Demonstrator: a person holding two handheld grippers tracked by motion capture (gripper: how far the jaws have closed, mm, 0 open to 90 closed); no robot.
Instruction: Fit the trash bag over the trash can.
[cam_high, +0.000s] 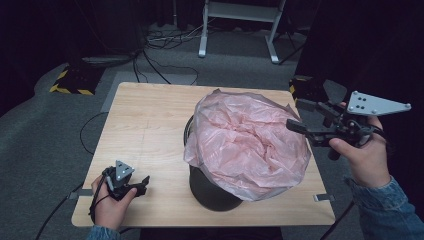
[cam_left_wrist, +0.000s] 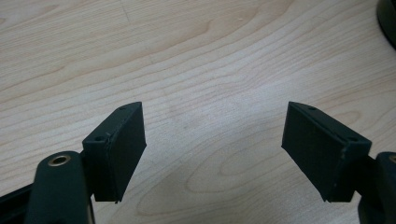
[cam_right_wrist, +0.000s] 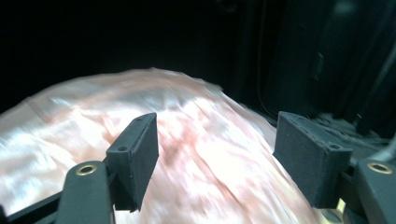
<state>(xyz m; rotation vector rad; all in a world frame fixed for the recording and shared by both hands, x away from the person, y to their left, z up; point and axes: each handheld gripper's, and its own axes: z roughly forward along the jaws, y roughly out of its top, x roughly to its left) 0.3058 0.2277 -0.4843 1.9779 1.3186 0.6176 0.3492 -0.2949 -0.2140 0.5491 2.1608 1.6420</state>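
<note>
One wooden table (cam_high: 145, 130) fills the centre of the high view, carrying one dark bin (cam_high: 212, 192) lined with one pink bag (cam_high: 247, 142) that billows over its rim at centre right. At right, the right hand (cam_high: 367, 160) is raised beside the bag, its right gripper (cam_high: 299, 116) levelled leftward at the plastic, jaws spread and empty. At lower left, the left hand (cam_high: 112, 200) rests low on the tabletop, its left gripper (cam_left_wrist: 214, 154) likewise gaping over bare wood.

Pink bag (cam_high: 247, 145) over dark bin (cam_high: 212, 192) blocking table (cam_high: 145, 120) centre-right, bare wood open at left and rear.
</note>
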